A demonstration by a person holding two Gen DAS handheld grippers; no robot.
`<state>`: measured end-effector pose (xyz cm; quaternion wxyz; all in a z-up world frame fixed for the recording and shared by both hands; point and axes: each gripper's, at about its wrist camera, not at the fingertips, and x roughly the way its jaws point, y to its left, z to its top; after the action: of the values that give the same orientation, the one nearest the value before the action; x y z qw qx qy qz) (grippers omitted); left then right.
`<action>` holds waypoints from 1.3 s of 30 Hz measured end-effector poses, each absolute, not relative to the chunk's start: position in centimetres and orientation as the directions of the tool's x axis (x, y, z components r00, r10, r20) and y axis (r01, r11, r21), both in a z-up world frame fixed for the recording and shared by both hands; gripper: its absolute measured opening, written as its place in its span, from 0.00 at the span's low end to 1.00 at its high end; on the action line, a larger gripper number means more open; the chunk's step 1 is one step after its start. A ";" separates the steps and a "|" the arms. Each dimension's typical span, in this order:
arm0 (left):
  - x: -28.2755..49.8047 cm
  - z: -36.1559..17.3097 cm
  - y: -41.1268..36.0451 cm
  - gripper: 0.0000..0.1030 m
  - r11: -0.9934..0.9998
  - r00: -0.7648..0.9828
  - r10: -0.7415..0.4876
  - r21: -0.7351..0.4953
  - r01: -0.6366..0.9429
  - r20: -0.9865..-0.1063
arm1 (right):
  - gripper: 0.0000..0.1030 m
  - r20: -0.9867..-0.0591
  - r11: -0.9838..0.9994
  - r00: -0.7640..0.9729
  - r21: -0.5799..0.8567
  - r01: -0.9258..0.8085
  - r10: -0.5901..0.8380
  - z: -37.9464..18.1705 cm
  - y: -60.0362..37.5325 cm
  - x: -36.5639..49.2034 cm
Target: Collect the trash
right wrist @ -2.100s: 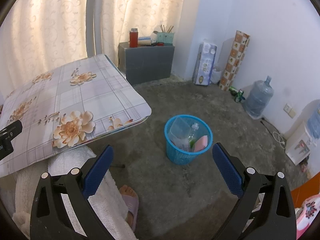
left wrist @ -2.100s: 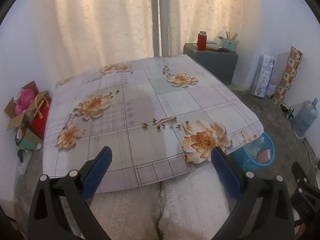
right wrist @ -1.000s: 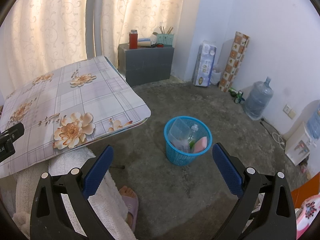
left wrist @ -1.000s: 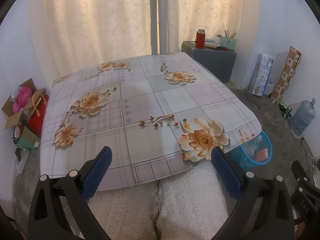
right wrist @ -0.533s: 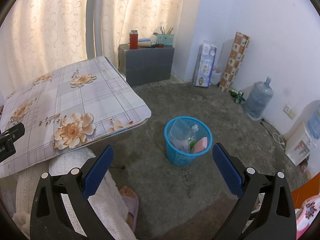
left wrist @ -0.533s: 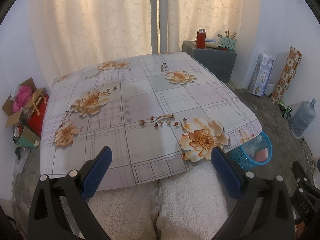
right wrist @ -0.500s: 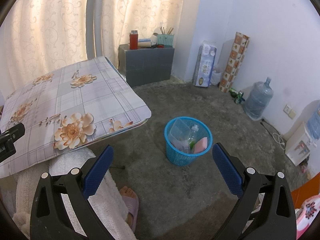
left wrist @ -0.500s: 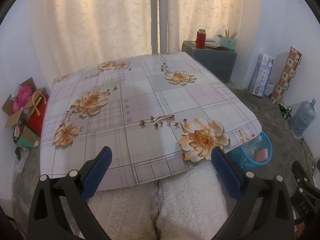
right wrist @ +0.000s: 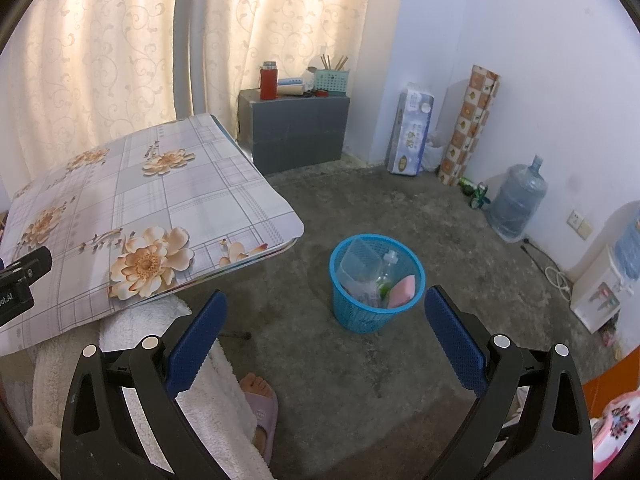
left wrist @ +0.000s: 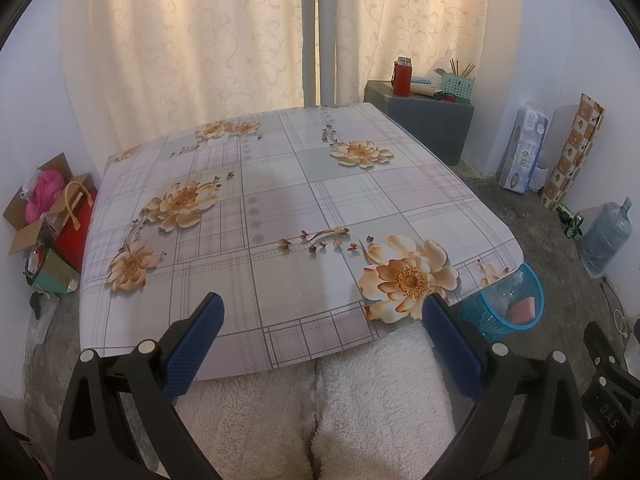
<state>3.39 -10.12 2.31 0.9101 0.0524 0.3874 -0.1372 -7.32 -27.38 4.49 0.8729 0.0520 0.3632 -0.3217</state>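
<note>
Both claws gape wide, holding nothing: left gripper (left wrist: 322,312) hovers above the floral table (left wrist: 280,208); right gripper (right wrist: 326,308) faces the blue basket (right wrist: 374,316) of trash.

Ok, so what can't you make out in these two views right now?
- Blue basket, left wrist view: the table edge hides its near side.
- Basket contents, right wrist view: a clear container, a bottle and something pink show; whatever lies under them is hidden.
- Under the table: covered by the tabletop in both views.
- Items on the grey cabinet: too small to identify beyond the red flask.
</note>
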 end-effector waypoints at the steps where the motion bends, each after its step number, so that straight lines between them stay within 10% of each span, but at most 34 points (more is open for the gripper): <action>1: 3.4 2.3 -10.1 0.94 0.957 0.662 -0.209 -0.011 0.290 -0.719 | 0.92 -0.668 0.788 0.529 -0.143 0.599 -0.523 4.5 -27.4 -7.3; 39: 3.3 2.3 -10.3 0.94 0.957 0.658 -0.210 -0.014 0.290 -0.723 | 0.92 -0.667 0.786 0.528 -0.143 0.602 -0.525 4.5 -27.2 -7.2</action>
<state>3.26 -10.31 2.34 0.9091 0.0512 0.3898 -0.1377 -7.22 -27.15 4.52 0.8724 0.0525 0.3631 -0.3230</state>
